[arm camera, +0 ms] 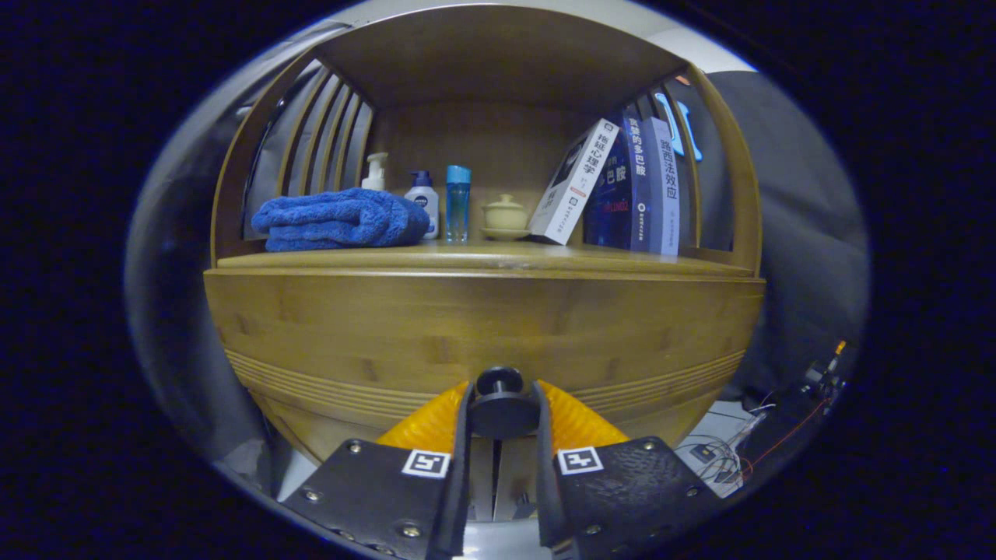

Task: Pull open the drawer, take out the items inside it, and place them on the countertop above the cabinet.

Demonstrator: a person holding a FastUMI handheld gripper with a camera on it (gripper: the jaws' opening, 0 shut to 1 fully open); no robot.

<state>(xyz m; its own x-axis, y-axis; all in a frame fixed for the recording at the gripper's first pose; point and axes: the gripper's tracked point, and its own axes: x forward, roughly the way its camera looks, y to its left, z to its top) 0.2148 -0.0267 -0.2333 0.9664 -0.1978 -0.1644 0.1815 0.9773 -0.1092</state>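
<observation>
Bamboo cabinet [482, 319] spans the scene, its drawer front shut, so whatever lies inside is hidden. On the worktop [498, 257] above sit a folded blue towel [338, 220], leaning books [615, 187] with Chinese spine titles too small to read, and bottles [440, 202]. The tongs [502, 412] clench the dark drawer knob [500, 400], apparently ready to pull.
</observation>
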